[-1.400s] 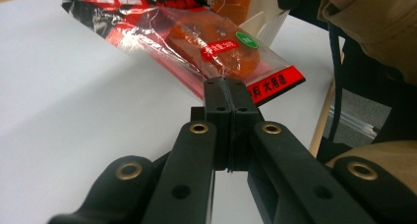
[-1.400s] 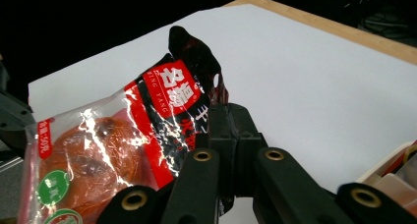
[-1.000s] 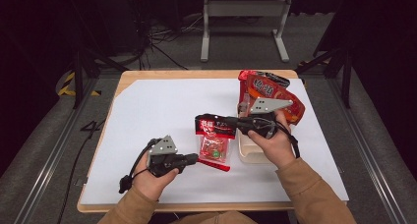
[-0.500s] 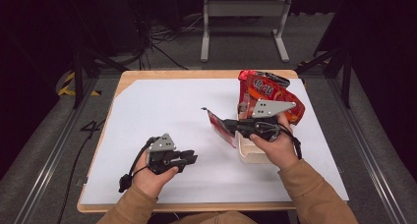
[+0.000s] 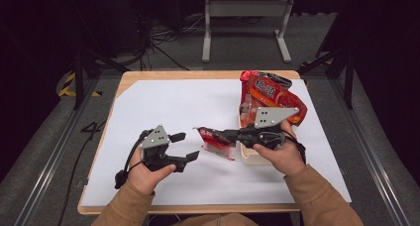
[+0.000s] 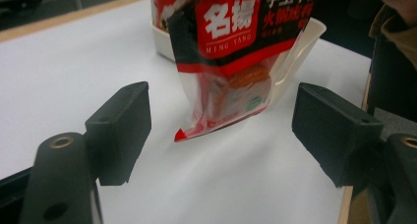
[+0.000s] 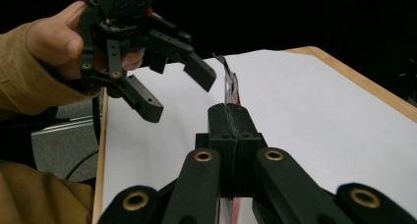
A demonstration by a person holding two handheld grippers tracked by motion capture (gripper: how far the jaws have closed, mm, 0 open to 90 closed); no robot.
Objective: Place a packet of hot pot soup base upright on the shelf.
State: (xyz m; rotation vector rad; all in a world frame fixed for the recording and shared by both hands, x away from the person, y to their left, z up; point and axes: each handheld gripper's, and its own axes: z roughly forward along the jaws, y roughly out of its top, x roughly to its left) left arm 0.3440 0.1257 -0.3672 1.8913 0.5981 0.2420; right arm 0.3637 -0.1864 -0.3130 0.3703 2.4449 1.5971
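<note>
Here the bench, covered in a white sheet, is carrying a big red snack bag standing at the far right and, just in front of it, a shallow cream tray lying partly under the person's right hand. The right tool is pinching a small red-and-clear sachet by its upper edge, jaws pressed together on the film, and is holding it hanging just left of the tray, its lower corner close to the sheet; whether it is touching the sheet I cannot tell. The left tool is waiting near the sachet with its jaws spread wide, empty, and in the left gripper view the sachet is hanging between and beyond the two black jaws. The step in hand seems to be a handover or a two-tool grip on the sachet, perhaps for tearing it open. The next move probably calls for the left tool to be advancing until its jaws are straddling the free side of the sachet, then closing on the film rather than on the lumpy contents, while the right tool is keeping it steady.
</note>
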